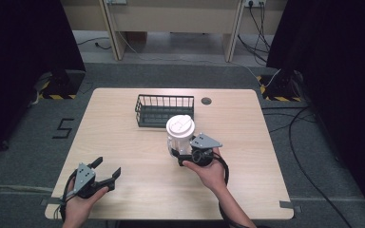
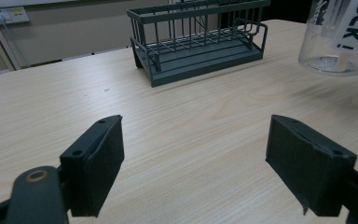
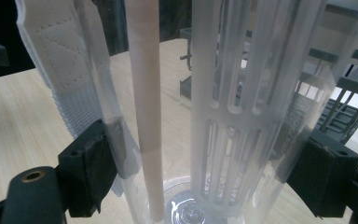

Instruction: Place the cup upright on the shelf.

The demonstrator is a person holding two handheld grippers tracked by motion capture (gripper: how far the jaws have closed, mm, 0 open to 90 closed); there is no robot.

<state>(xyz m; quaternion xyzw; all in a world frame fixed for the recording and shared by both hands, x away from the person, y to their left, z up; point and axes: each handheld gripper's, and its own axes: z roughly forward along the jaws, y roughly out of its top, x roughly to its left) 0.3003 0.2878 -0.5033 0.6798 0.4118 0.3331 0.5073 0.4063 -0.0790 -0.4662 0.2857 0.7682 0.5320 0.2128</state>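
Right tool (image 1: 183, 154) had its jaws pressed against the lower body of a clear plastic bottle (image 1: 179, 135), one pad on each side, low near the base. In the right gripper view the bottle (image 3: 205, 116) sat squarely between the two pads, its wall touching both; inside it stood a slotted white insert and a pale straw, and a white fabric strap hung down its outer side. The bottle looked empty, so probably light; the wall seemed stiff but smooth and likely slippery, so a low hold across the widest part suited it better than one at the white lid (image 1: 179, 124). From the left gripper view its base appeared to be off the bench (image 1: 123, 142), though I could not be sure.

Left tool (image 1: 105, 175) was held spread and empty near the bench's near left corner, well apart from the bottle.

Beyond the bottle, just behind it, stood a dark wire basket (image 1: 164, 110), empty.
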